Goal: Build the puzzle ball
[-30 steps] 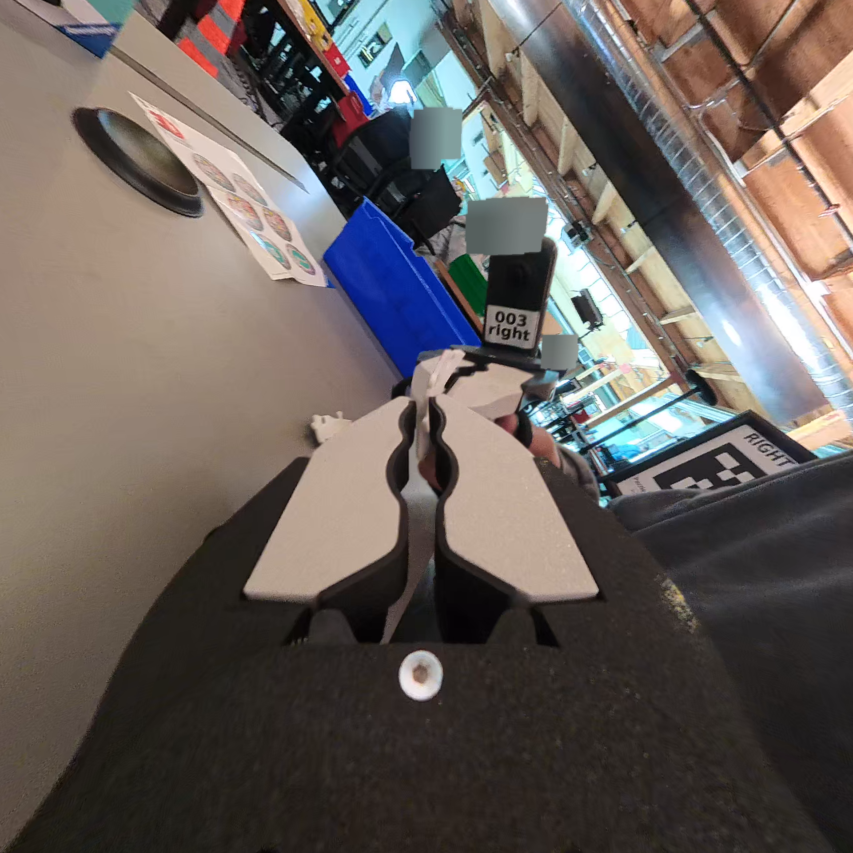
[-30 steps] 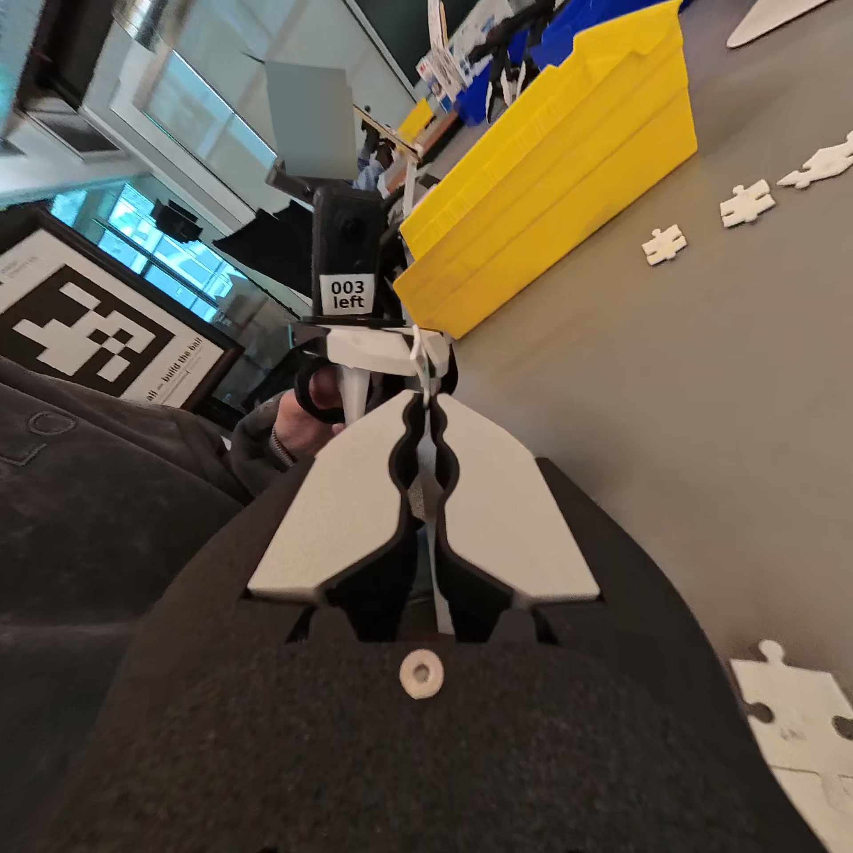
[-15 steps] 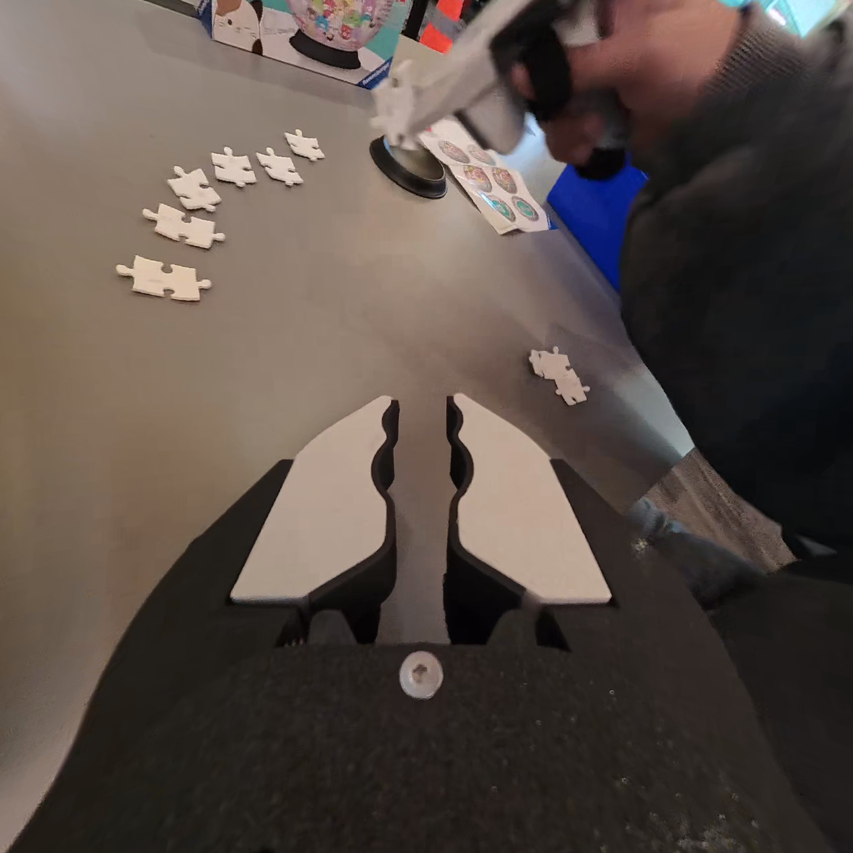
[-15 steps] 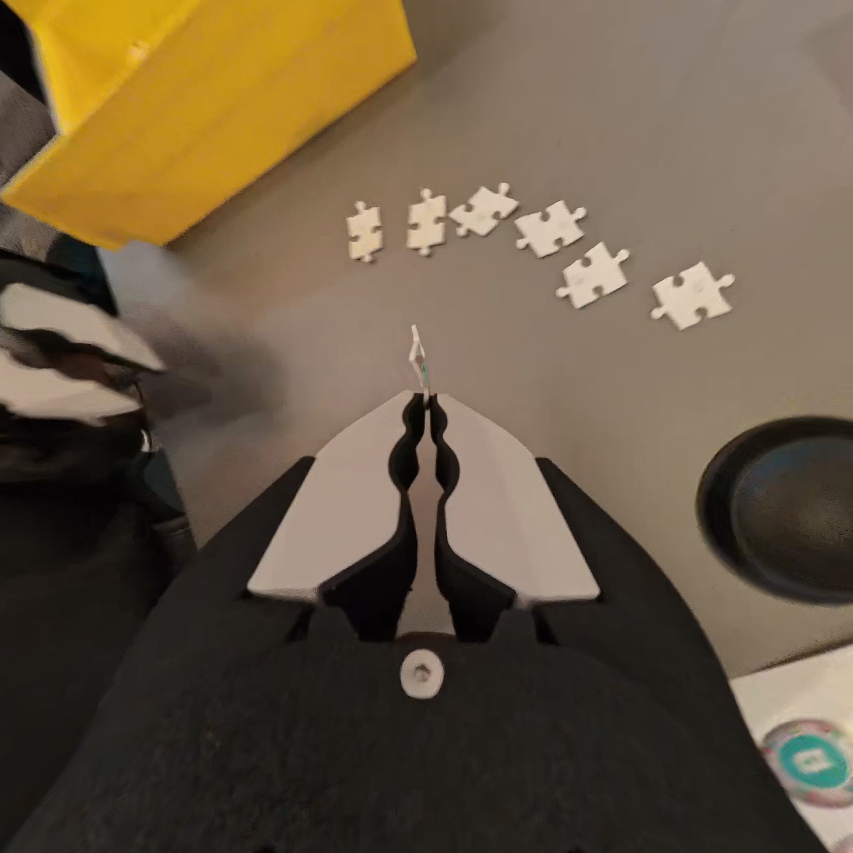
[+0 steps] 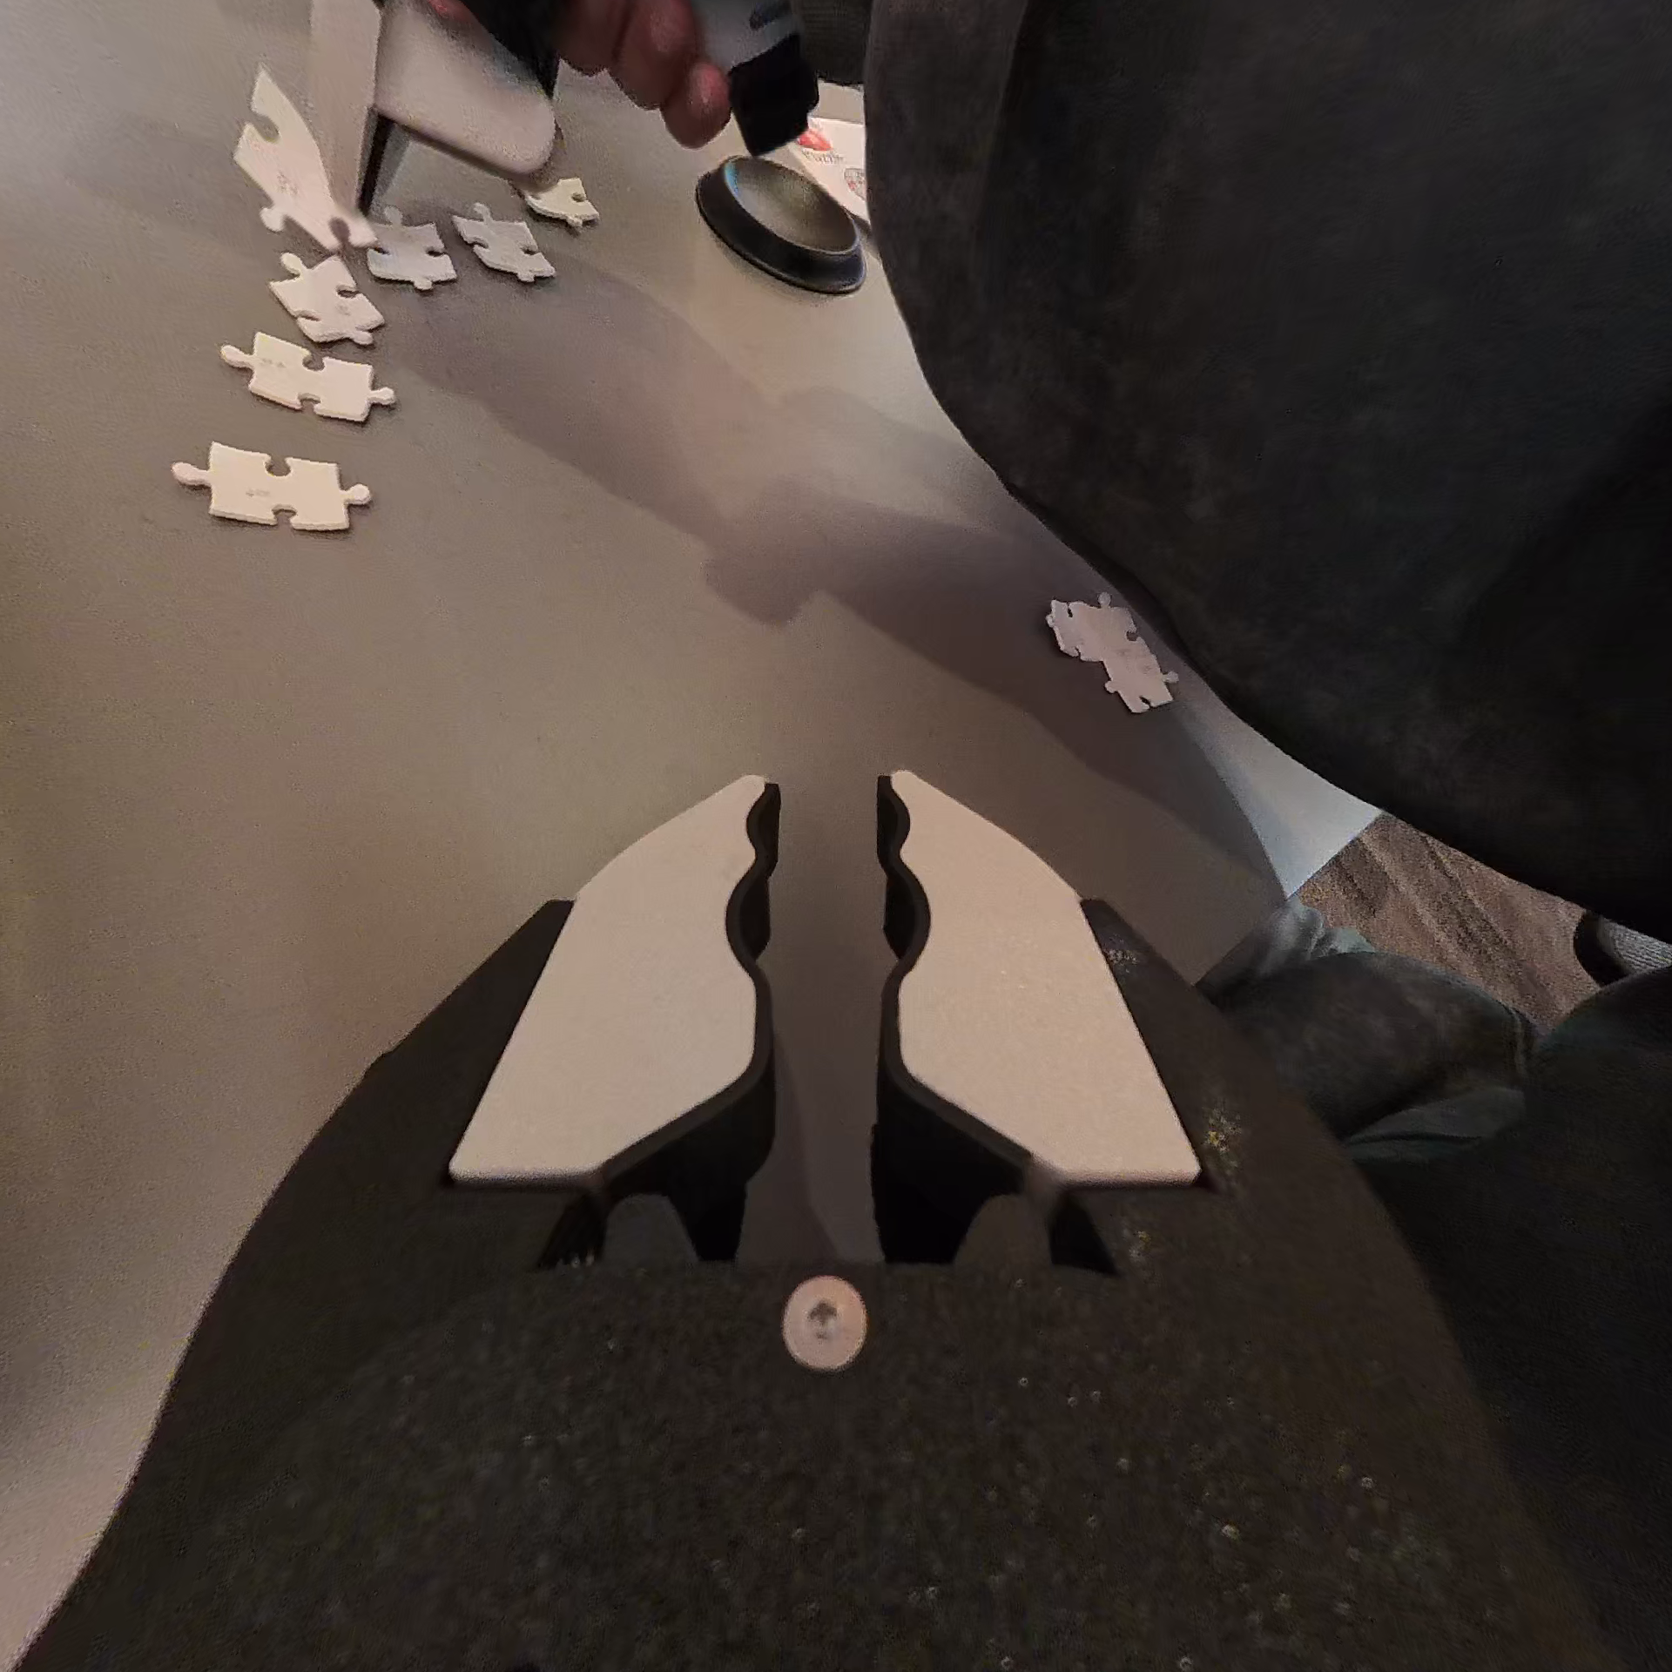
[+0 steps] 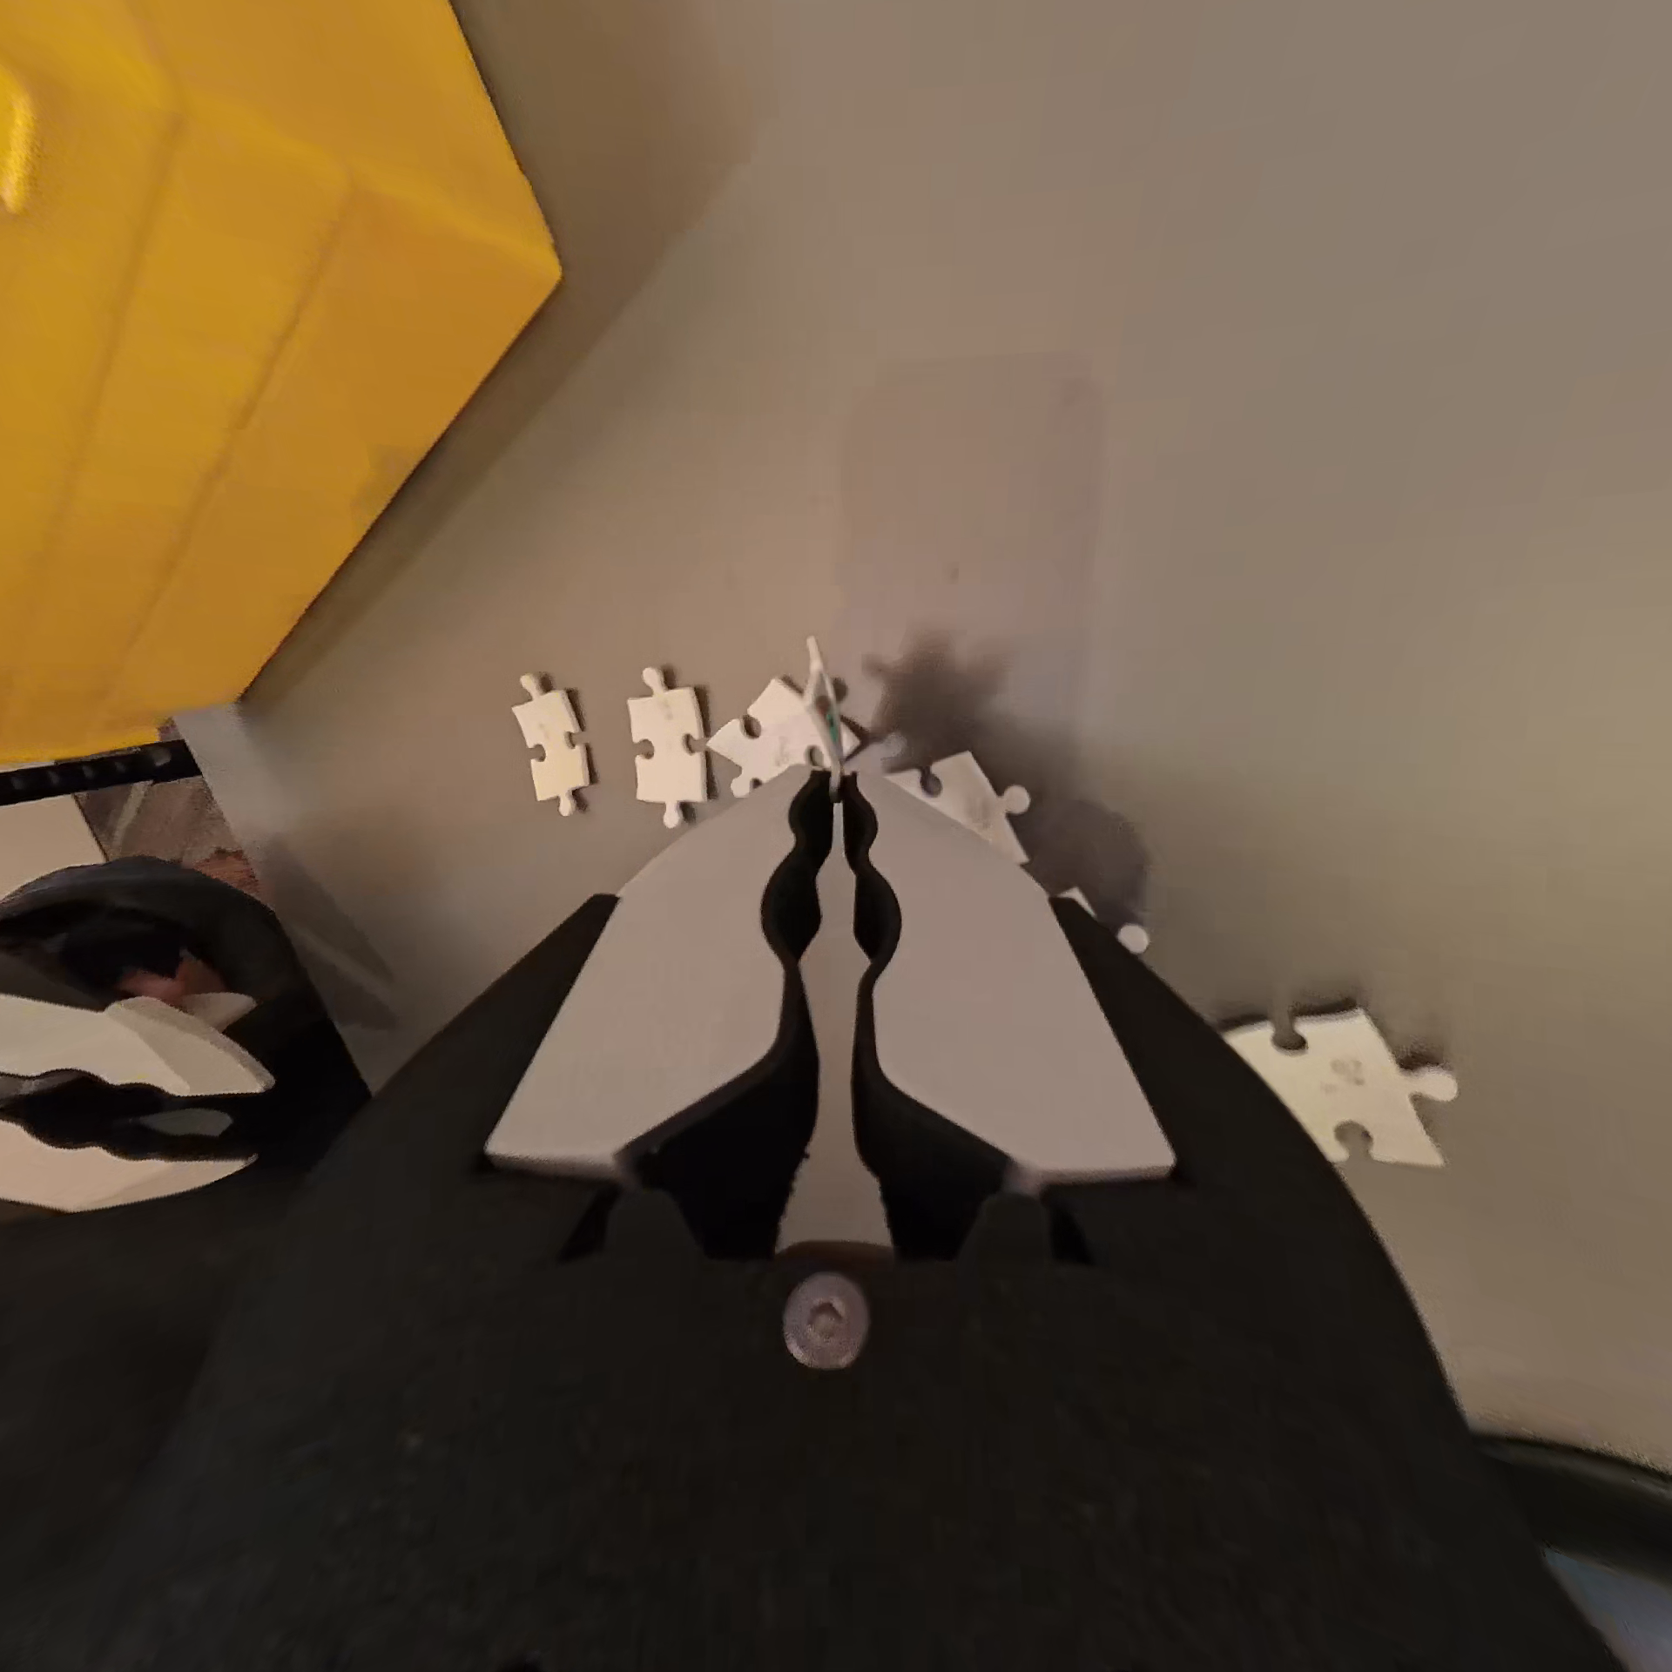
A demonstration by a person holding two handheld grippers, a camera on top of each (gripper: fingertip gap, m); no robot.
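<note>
Left gripper (image 5: 821,789) jaws parted; right gripper (image 6: 837,785) jaws pinched together.

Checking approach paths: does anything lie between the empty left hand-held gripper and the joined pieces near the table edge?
Nothing visible does. Bare table lies between the left hand-held gripper and the joined pieces, ahead and to its right.

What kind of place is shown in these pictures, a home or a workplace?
Probably a workshop or lab bench, though I cannot be sure. A plain grey table carries white puzzle pieces in a row and a black round stand, and a yellow storage bin sits at its edge.
</note>
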